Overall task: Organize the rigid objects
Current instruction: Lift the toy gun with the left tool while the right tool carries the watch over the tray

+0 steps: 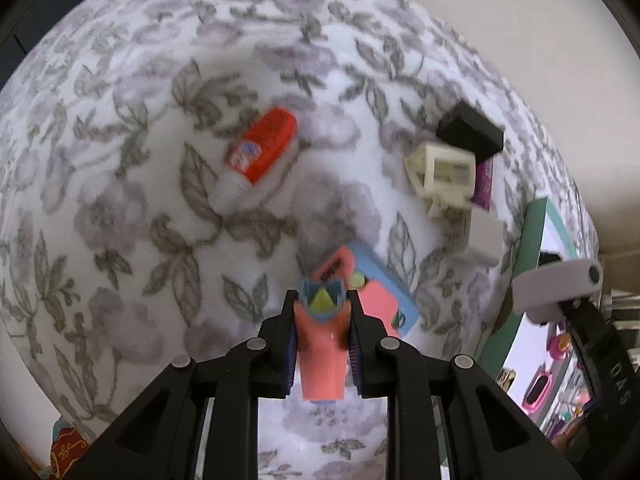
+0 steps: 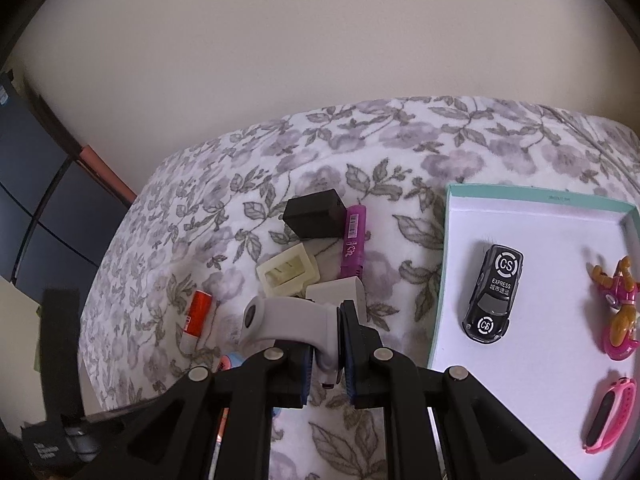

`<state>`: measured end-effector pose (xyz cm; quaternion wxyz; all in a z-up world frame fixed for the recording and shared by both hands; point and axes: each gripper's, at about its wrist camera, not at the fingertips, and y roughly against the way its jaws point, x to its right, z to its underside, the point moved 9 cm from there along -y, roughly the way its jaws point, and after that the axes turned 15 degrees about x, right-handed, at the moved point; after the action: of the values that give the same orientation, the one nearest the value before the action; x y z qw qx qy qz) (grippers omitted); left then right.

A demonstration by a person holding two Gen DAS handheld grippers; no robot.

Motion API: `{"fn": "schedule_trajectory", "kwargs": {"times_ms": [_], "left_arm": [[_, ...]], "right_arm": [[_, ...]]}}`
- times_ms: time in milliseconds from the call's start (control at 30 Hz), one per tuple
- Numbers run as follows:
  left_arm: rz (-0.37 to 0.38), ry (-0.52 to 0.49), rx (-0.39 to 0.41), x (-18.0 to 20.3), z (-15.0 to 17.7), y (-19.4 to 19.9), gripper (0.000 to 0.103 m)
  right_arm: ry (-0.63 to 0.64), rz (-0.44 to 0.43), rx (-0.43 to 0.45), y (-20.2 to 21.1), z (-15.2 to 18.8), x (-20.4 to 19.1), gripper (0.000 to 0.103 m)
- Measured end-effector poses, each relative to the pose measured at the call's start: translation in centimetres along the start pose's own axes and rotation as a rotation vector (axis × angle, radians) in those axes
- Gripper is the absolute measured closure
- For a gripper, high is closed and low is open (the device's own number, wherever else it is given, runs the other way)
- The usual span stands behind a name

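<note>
Left gripper (image 1: pixel 322 312): we find its jaws clenched on a salmon-pink plastic piece (image 1: pixel 322 356) with a blue and yellow-green tip, held upright between the pads above the floral blanket (image 1: pixel 120 200). Just ahead of the fingertips lies a pink and blue toy (image 1: pixel 376 292) on the blanket; whether the held piece touches it we cannot tell, as the view is blurred. Farther ahead and to the left rests an orange glue stick (image 1: pixel 262 152).

Right gripper (image 2: pixel 338 344): we see it grasping a grey curved plastic handle (image 2: pixel 288 316) by its narrow stem, the rounded end jutting to the left. To the right of this gripper sits the teal-rimmed tray (image 2: pixel 440 280), which holds a black toy car (image 2: pixel 494 292), a pink and orange figure (image 2: pixel 618 308) and a pink wristband (image 2: pixel 610 416). Ahead of the fingertips we note a cream frame (image 2: pixel 288 272), a black box (image 2: pixel 314 218) and a purple tube (image 2: pixel 352 240), loosely clustered.

Handling, as we judge it: both held parts look like light, stiff moulded plastic, smooth enough to slip or twist. We would keep the grip across the flat, parallel faces, near the middle of the pink piece and on the stem of the grey handle, and set them down gently, since the soft blanket gives uneven support.
</note>
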<state>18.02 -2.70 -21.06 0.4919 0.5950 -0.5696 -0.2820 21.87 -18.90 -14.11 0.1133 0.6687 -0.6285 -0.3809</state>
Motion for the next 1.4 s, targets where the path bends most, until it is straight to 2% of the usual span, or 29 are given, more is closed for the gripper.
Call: {"fn": "schedule_trajectory", "kwargs": {"times_ms": [100, 167, 200, 233, 367, 433, 567, 800, 867, 900, 933, 1033, 1167, 1200, 1267, 1300, 1333, 1400], "left_arm": [[-0.002, -0.014, -0.001, -0.1, 0.0, -0.1, 0.077], [-0.018, -0.002, -0.019, -0.8, 0.2, -0.2, 0.065], [-0.034, 0.007, -0.026, -1.4, 0.3, -0.2, 0.056], [-0.046, 0.015, -0.027, -1.9, 0.3, -0.1, 0.052], [-0.117, 0.038, -0.013, -4.6, 0.1, 0.2, 0.051], [-0.123, 0.036, -0.003, -4.9, 0.0, 0.7, 0.05], [-0.134, -0.042, 0.031, -3.9, -0.1, 1.5, 0.05], [-0.171, -0.08, -0.019, -3.1, 1.1, -0.8, 0.05], [-0.185, -0.104, -0.023, -2.9, 1.4, -1.3, 0.052], [-0.192, -0.124, -0.024, -2.8, 1.6, -1.5, 0.058], [-0.204, -0.147, -0.025, -2.8, 1.8, -1.7, 0.06], [-0.228, -0.193, -0.008, -2.2, 2.1, -1.8, 0.06], [-0.219, -0.198, -0.018, -1.9, 2.1, -2.0, 0.06], [-0.216, -0.187, -0.021, -1.5, 2.1, -2.3, 0.059], [-0.222, -0.171, -0.026, -2.0, 1.6, -2.2, 0.049], [-0.231, -0.168, -0.022, -2.7, 1.2, -1.8, 0.039], [-0.245, -0.17, -0.012, -3.0, 0.9, -1.5, 0.036], [-0.273, -0.196, 0.009, -2.9, 0.5, -1.4, 0.036]], "right_arm": [[-0.013, -0.001, -0.003, 0.0, 0.0, 0.2, 0.09], [-0.022, -0.007, -0.005, 0.0, 0.1, 0.3, 0.09], [-0.025, -0.009, -0.006, 0.0, 0.1, 0.3, 0.09], [-0.029, -0.01, -0.007, 0.0, 0.1, 0.3, 0.09], [-0.05, -0.021, -0.012, -0.1, 0.0, 0.4, 0.09], [-0.055, -0.029, -0.015, -0.1, 0.1, 0.4, 0.09], [-0.058, -0.034, -0.02, -0.2, 0.2, 0.4, 0.09], [-0.079, -0.017, -0.046, -0.6, 0.7, 1.2, 0.09], [-0.08, -0.014, -0.053, -0.8, 0.9, 1.2, 0.09], [-0.079, -0.013, -0.055, -0.8, 0.9, 1.3, 0.09], [-0.076, -0.011, -0.057, -0.9, 1.0, 1.2, 0.09], [-0.066, -0.006, -0.066, -1.1, 1.3, 1.2, 0.09], [-0.064, 0.007, -0.084, -1.4, 1.9, 1.3, 0.09], [-0.066, 0.008, -0.086, -1.5, 2.0, 1.4, 0.09], [-0.067, 0.007, -0.089, -1.5, 2.1, 1.4, 0.09], [-0.066, 0.008, -0.09, -1.6, 2.1, 1.3, 0.09], [-0.066, 0.008, -0.091, -1.6, 2.1, 1.3, 0.09], [-0.068, 0.006, -0.094, -1.7, 2.2, 1.2, 0.09]]}}
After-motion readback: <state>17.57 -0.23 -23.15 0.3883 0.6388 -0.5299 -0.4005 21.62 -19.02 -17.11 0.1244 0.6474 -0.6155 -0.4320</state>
